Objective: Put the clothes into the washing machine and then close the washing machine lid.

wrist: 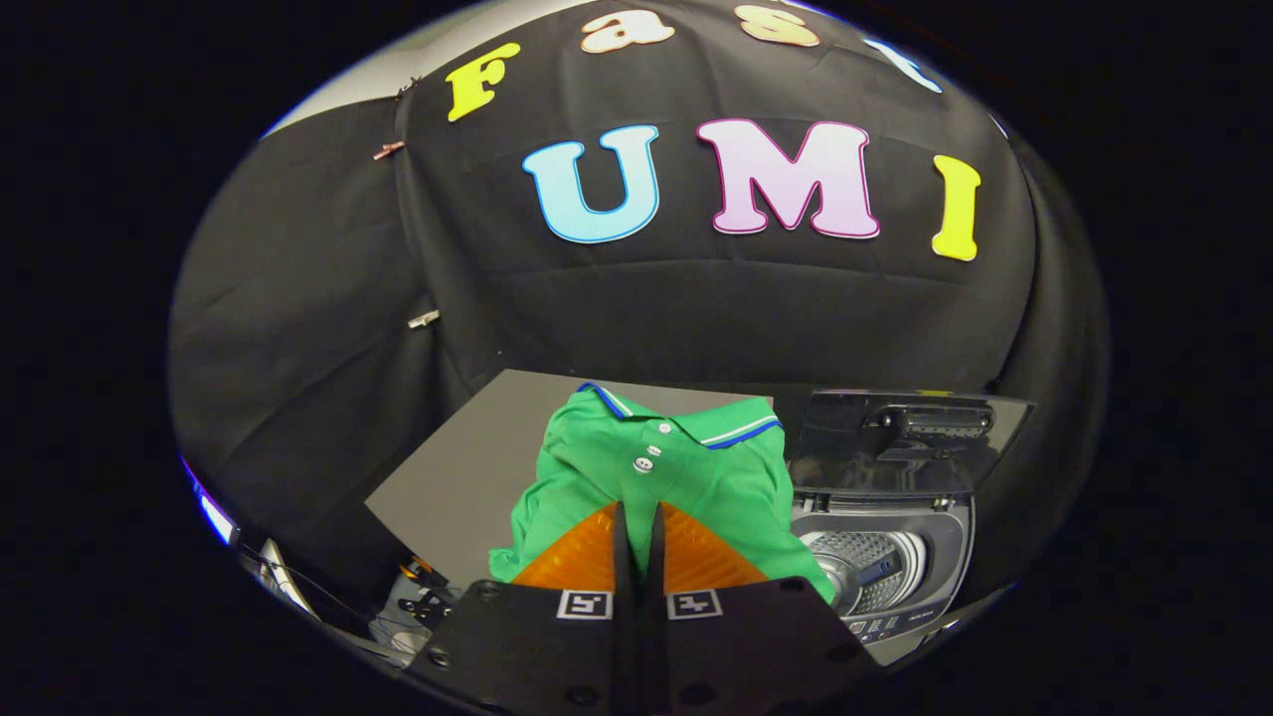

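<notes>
Jaws pinched together on green shirt (pixel 686 477); lift clear of surface (pixel 467 467), then carry over open washing machine (pixel 875 567).

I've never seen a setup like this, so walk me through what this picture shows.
This is no robot arm: a person holds a handheld gripper, and the camera rides on it, looking forward along its two fingers. That makes the picture round and bent like a fisheye lens.

The jaws stand almost closed, with a green polo shirt bunched at and just beyond them; it looks pinched, though a firm grip cannot be confirmed. The shirt lies over a grey table.

Beside the shirt, off to the fingers' right, stands a small top-loading washing machine with its lid raised and the metal drum showing. The shirt is not in it yet.
</notes>
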